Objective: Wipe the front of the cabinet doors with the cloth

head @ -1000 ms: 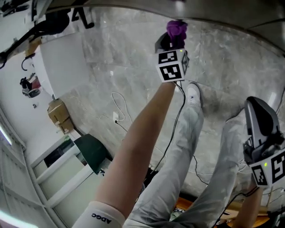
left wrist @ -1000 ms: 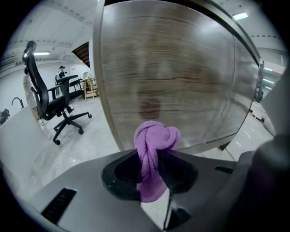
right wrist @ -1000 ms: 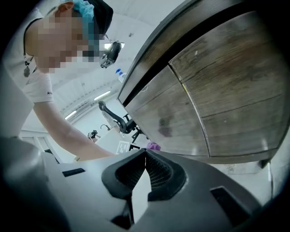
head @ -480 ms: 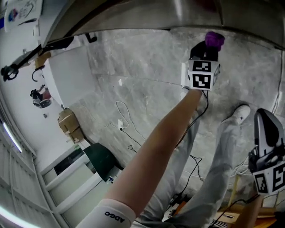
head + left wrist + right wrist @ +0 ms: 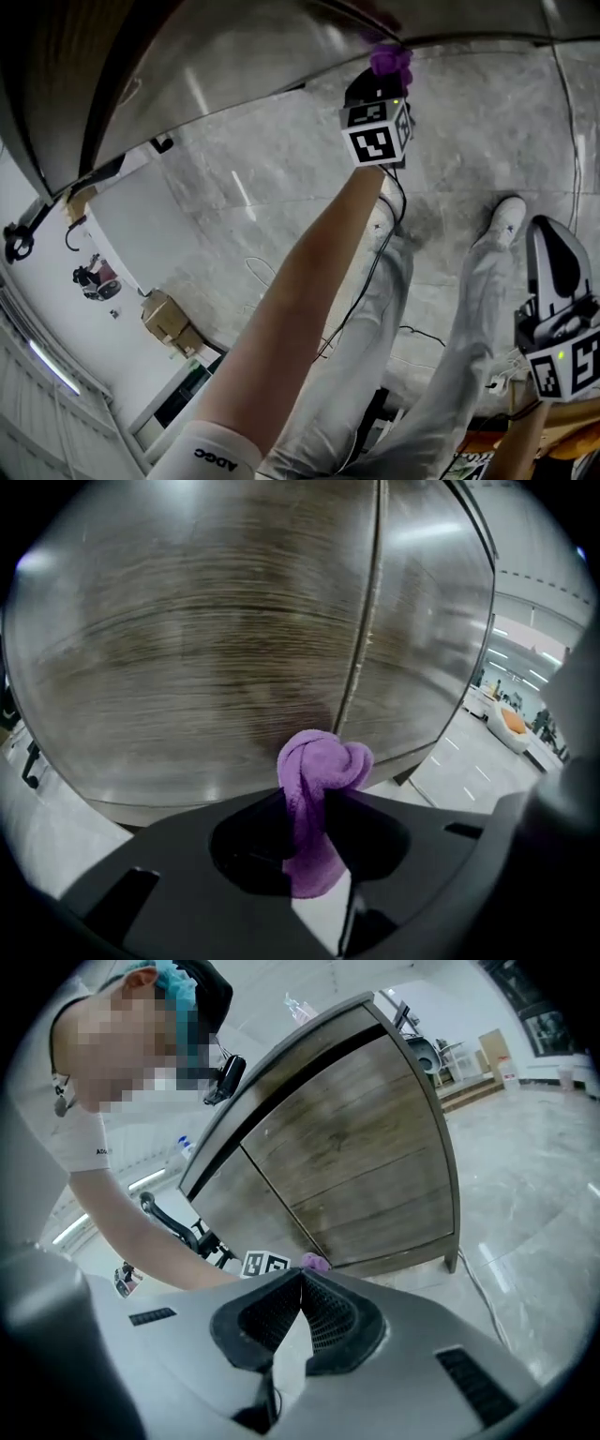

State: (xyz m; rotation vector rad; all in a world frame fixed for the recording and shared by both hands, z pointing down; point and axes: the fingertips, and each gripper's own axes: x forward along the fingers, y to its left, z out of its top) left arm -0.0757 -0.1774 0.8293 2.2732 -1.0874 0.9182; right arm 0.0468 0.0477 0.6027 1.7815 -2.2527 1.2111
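Note:
My left gripper (image 5: 382,82) is shut on a bunched purple cloth (image 5: 321,769) and holds it low against the wooden cabinet doors (image 5: 234,639), close to the seam between two doors (image 5: 361,649). In the head view the cloth (image 5: 389,61) pokes out beyond the marker cube, right at the cabinet's bottom edge (image 5: 281,56). My right gripper (image 5: 300,1283) is shut with nothing in it and hangs beside the person's leg (image 5: 553,281), away from the cabinet. In the right gripper view the cabinet (image 5: 366,1157) stands ahead, with the cloth (image 5: 314,1262) at its base.
Grey marble floor (image 5: 469,141) lies beneath, with loose cables (image 5: 267,281) running across it. The person's legs and white shoes (image 5: 506,216) stand close to the cabinet. Cardboard boxes (image 5: 169,323) and white furniture sit to the left. A cabinet foot (image 5: 453,1258) stands at its right corner.
The left gripper with the cloth has shifted leftward along the cabinet's lower edge, and the head view has tilted so the cabinet fills more of the top. The right gripper stays put.

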